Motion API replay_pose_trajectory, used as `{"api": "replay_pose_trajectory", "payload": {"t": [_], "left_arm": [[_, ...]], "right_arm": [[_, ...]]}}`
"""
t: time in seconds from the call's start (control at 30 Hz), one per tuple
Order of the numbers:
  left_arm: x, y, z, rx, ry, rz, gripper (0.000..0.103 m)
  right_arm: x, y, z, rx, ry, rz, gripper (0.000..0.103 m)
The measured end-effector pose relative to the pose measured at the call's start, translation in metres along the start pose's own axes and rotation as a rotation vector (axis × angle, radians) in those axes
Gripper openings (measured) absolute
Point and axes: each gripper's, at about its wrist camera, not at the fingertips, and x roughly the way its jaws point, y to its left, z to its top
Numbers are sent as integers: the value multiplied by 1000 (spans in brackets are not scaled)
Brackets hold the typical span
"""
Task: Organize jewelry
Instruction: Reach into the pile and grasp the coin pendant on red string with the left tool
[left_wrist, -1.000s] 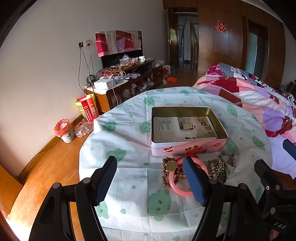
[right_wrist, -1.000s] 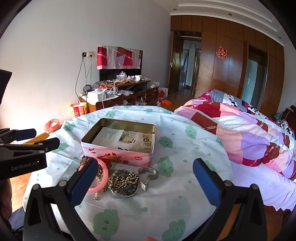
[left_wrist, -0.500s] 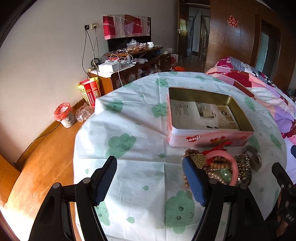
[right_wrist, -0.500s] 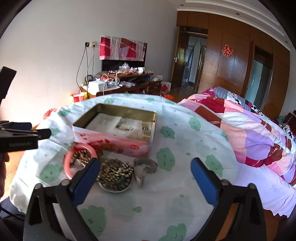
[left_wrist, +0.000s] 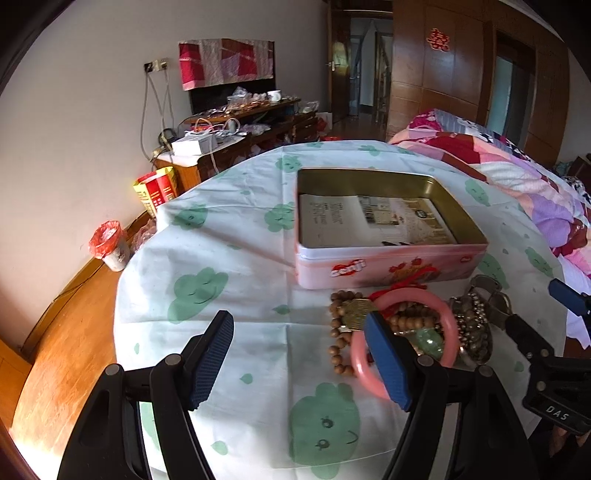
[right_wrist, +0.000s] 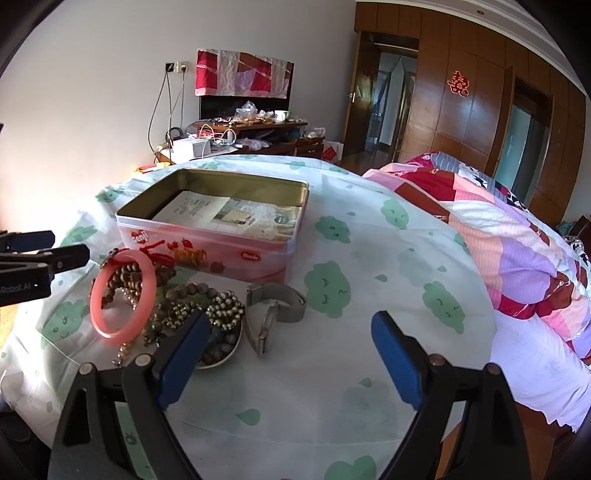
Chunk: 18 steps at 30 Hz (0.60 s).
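Jewelry heaped on the worktop in front of an open tin.

The jewelry pile (right_wrist: 173, 306), with a pink bangle (right_wrist: 120, 295), wooden bead strings (left_wrist: 341, 332) and a metal watch (right_wrist: 275, 306), lies just beside the pink tin (right_wrist: 221, 236), which holds only printed paper. The left gripper (left_wrist: 299, 360) and right gripper (right_wrist: 290, 360) hover over the cloud-print tablecloth (right_wrist: 332, 387) with fingers spread and empty; the right's have just been closing slightly.

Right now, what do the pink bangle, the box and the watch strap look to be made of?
Pink bangle: smooth and glossy, slightly translucent, so likely plastic or resin, possibly stone. Box: a metal tin, by its thin rolled rim, gold-toned inner walls and printed pink outside. Watch strap: silver-grey with a fine woven sheen, probably metal mesh.
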Motion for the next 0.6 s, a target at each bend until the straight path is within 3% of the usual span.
{"api": "replay_pose_trajectory", "payload": {"t": [0.17, 0.23, 0.4, 0.6], "left_arm": [[6, -12, -1, 29, 3, -35, 73], [11, -16, 0, 45, 6, -46, 63], [24, -21, -3, 48, 42, -125, 23], [16, -23, -3, 56, 10, -145, 22]], "right_arm": [[0, 4, -1, -9, 7, 2, 91], [1, 5, 0, -10, 8, 3, 91], [4, 6, 1, -11, 14, 8, 91], [9, 2, 2, -4, 17, 7, 91]]}}
